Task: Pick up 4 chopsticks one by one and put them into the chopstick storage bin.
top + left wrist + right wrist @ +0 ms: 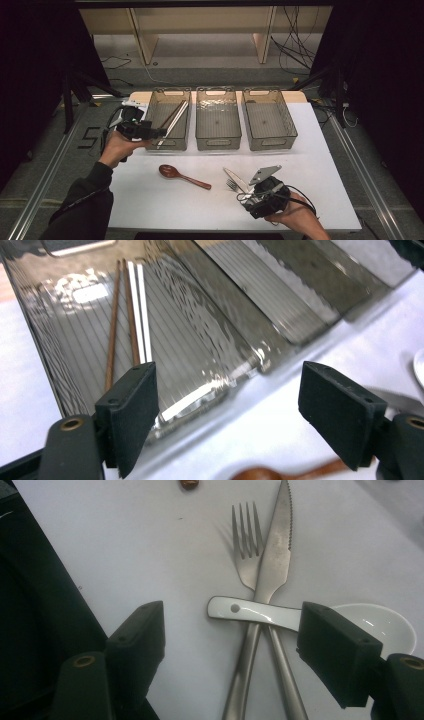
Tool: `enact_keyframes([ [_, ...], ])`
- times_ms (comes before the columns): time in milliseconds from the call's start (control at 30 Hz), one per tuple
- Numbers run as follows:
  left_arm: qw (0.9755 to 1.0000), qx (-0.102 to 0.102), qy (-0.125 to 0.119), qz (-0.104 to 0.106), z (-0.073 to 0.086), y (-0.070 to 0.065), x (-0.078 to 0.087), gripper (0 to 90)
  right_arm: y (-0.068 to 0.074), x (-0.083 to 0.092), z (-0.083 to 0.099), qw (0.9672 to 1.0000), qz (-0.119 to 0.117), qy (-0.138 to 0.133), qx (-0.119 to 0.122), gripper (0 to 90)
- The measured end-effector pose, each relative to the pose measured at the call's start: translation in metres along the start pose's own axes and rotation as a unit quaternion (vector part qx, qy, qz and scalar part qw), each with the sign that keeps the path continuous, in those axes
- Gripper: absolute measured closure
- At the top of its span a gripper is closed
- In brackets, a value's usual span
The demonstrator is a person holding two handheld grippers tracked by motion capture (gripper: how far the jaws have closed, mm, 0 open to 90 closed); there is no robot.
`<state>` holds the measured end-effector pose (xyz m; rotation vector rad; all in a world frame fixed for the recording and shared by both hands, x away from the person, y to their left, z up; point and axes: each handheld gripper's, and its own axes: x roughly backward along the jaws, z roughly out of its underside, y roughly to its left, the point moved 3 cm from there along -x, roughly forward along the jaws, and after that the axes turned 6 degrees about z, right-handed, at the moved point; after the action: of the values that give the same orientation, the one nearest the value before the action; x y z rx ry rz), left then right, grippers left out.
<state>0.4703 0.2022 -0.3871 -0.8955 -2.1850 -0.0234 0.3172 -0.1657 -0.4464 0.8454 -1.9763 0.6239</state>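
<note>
Chopsticks [172, 118] are sitting in the leftmost of the three clear bins [169, 119], upper middle of the high view, one brown pair and one white pair lying side by side along the bin floor. In the left gripper view they run down the upper left of the frame [131, 315], inside the bin's ribbed bottom.

Left gripper [161, 133] hangs right at that bin's near left corner, jaws spread wide with nothing between them, just table and bin wall showing in the gap.

Right gripper [245, 196] is down in the lower right of the high view, jaws also spread and empty, hovering over a little pile: a fork [247, 555] and a knife [276, 555] crossed, with a white ceramic spoon [280, 616] laid across their handles. Its bowl sits partly behind the right-hand jaw.

Wooden spoon [182, 176] lies by itself on the white table [320, 150], lower centre, well apart from the bins.
</note>
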Motion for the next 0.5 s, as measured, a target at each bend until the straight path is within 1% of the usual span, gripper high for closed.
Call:
enact_keyframes([
  [33, 1.0, -0.005, 0.006, 0.0, 0.003, -0.002, 0.001, 23.1, 0.0, 0.0, 0.0, 1.0, 0.0, 0.001, 0.0, 28.2],
  [200, 0.9998, -0.019, 0.009, 0.007, 0.017, -0.016, 0.007, 22.5, 0.001, 0.0, -0.001, 1.0, 0.001, 0.001, -0.001, 28.2],
  [367, 0.9991, -0.031, 0.019, 0.02, 0.031, -0.031, 0.005, 21.1, 0.0, -0.002, 0.0, 1.0, 0.004, 0.005, -0.001, 28.2],
  [467, 0.9987, -0.04, 0.023, 0.023, 0.038, -0.038, 0.004, 20.8, -0.001, -0.002, 0.0, 1.0, 0.006, 0.005, -0.002, 28.2],
  [500, 0.9987, -0.04, 0.021, 0.025, 0.04, -0.04, 0.003, 20.7, -0.001, -0.002, 0.0, 1.0, 0.005, 0.006, -0.002, 28.2],
])
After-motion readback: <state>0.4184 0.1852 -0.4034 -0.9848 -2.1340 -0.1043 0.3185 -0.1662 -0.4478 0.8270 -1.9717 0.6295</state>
